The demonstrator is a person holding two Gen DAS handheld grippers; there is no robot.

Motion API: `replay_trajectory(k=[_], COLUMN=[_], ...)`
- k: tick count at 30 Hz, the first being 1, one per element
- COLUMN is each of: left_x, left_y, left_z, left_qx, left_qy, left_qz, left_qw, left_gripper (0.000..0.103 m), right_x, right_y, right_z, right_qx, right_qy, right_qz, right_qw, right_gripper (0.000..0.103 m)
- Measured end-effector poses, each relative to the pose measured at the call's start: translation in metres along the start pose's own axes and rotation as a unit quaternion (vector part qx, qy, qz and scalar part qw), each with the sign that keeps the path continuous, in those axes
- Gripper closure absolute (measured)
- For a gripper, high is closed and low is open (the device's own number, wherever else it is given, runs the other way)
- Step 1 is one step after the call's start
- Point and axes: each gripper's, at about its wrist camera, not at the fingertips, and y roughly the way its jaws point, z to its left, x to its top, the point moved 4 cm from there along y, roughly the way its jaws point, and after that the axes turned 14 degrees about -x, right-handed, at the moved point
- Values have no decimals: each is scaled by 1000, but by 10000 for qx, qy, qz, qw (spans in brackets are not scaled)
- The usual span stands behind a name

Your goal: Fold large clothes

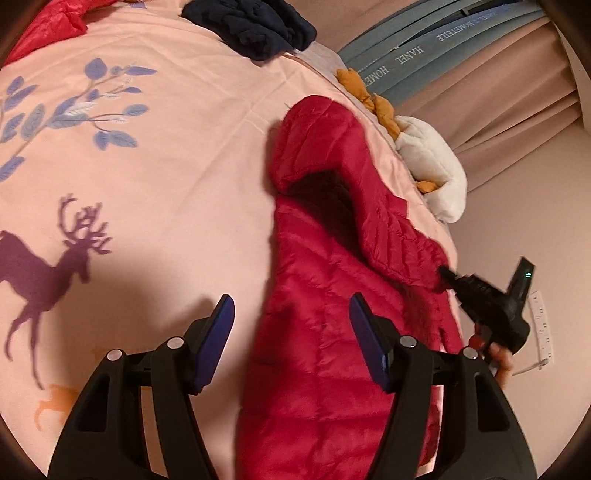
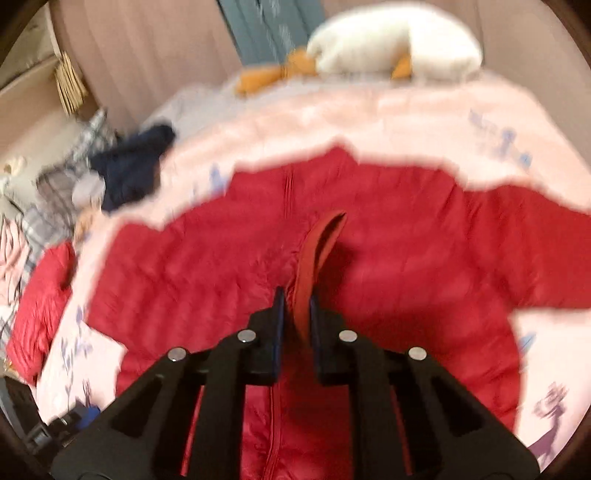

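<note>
Clamping a red fabric edge of the red puffer jacket, the right hand-held gripper has its jaws nearly together, the strip rising between them. The jacket spreads flat on the bed ahead of and beneath this gripper, sleeves out to both sides. The left hand-held gripper is wide apart and grips nothing; the jacket lies just ahead of it, passing between and under its fingers, hood farther out. Only the left wrist view shows the right gripper from outside, pinching the jacket's edge off to the right, and the deer print to the left. Beyond the jacket in both views lie a navy garment and a white-and-orange plush toy. The right wrist view is blurred.
</note>
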Motion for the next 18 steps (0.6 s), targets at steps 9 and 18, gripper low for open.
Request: replay_trajectory(k=[9, 18], left_x=[21, 59], left_y=[44, 111], left_z=[-33, -24], left_qx=[-808, -510], left_qy=[-33, -406], left_qz=[206, 247], left_qw=[9965, 9976], left_gripper=[38, 38], right_x=[7, 0], right_y=[35, 49], right_z=[-49, -75], right_qx=[-777, -691], right_qy=[-172, 37], right_qz=[219, 246], right_qw=[9966, 9973], right_gripper=[91, 91])
